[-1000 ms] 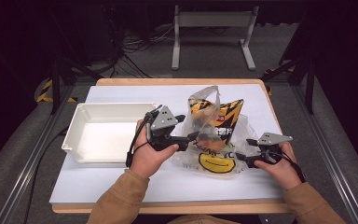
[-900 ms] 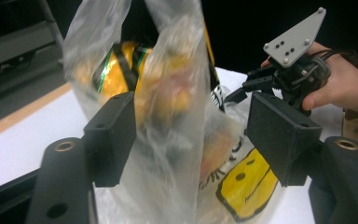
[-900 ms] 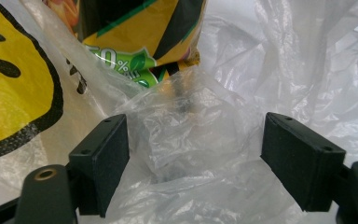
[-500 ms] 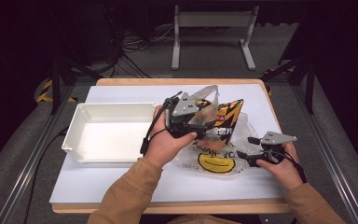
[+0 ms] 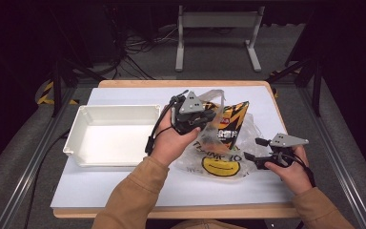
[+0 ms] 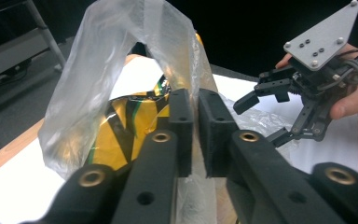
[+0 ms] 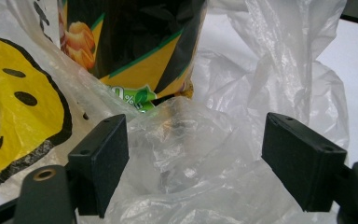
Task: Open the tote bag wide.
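Nearest the person, the right tongs stand wide apart, crumpled film of the clear plastic bag between their pads but unpressed, seemingly waiting to take that side. The bag lies on the tabletop, a yellow-and-black snack packet inside. Farther in, the left tongs have just been closing and now pinch the bag's handle loop, lifting it, probably to open the mouth. A second ago they sat lower and nearer, jaws apart. The white tray beside stays unmoved.
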`<action>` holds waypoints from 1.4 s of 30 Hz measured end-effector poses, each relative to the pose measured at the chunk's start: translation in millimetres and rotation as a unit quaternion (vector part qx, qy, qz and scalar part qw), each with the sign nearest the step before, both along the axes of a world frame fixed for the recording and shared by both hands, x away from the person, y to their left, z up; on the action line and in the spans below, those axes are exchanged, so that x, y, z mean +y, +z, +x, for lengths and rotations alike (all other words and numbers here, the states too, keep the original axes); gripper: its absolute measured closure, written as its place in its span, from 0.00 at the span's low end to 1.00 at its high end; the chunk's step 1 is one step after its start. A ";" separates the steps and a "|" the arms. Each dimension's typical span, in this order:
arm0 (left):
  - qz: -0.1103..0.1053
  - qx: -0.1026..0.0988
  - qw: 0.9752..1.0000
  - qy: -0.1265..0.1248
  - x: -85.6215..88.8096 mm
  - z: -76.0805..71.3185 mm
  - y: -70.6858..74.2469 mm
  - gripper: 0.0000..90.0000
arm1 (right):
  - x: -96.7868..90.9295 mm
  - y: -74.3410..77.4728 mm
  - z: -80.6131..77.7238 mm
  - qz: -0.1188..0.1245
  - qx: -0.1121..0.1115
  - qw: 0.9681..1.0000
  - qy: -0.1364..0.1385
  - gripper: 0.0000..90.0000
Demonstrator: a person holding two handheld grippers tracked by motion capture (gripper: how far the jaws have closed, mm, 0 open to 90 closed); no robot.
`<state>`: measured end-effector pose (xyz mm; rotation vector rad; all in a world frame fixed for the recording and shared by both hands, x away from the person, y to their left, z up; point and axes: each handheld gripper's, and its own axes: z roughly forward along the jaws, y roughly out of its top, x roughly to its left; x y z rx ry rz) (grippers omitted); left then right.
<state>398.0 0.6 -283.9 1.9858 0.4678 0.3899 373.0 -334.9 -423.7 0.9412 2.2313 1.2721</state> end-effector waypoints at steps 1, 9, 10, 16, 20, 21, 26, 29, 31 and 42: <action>0.000 -0.002 1.000 0.002 2.1 0.2 0.4 0.97 | 0.0 0.8 -0.2 0.003 -0.001 1.000 0.000 0.26; -0.006 -0.006 1.000 0.022 16.6 -1.2 3.1 0.99 | -1.5 6.8 -2.1 0.015 -0.010 1.000 -0.002 0.26; -0.006 -0.008 1.000 0.024 19.0 -1.1 3.0 0.99 | -1.8 7.3 -2.3 0.015 -0.011 1.000 -0.002 0.26; -0.009 -0.006 0.999 0.047 34.4 1.0 1.2 0.99 | -2.5 12.1 -2.4 0.021 -0.016 1.000 -0.001 0.26; -0.003 -0.014 0.997 0.077 49.9 2.2 4.3 0.99 | -4.6 15.9 -1.0 0.036 -0.017 0.999 -0.003 0.26; -0.003 -0.014 0.997 0.077 49.9 2.2 4.3 0.99 | -4.6 15.9 -1.0 0.036 -0.017 0.999 -0.003 0.26; -0.014 -0.010 0.995 0.098 62.3 3.3 -1.2 0.99 | -0.6 15.9 -3.2 0.031 -0.022 0.999 0.002 0.26; -0.018 -0.008 0.994 0.111 67.0 3.3 -5.5 0.99 | 0.1 16.4 -3.9 0.033 -0.025 0.999 0.003 0.26; -0.023 -0.003 0.993 0.117 70.7 3.6 -10.1 0.99 | 0.4 15.6 -3.5 0.031 -0.025 0.999 0.004 0.26; -0.042 -0.001 0.989 0.145 86.1 0.0 -18.7 0.99 | 2.2 10.7 -1.9 0.030 -0.015 0.999 0.005 0.26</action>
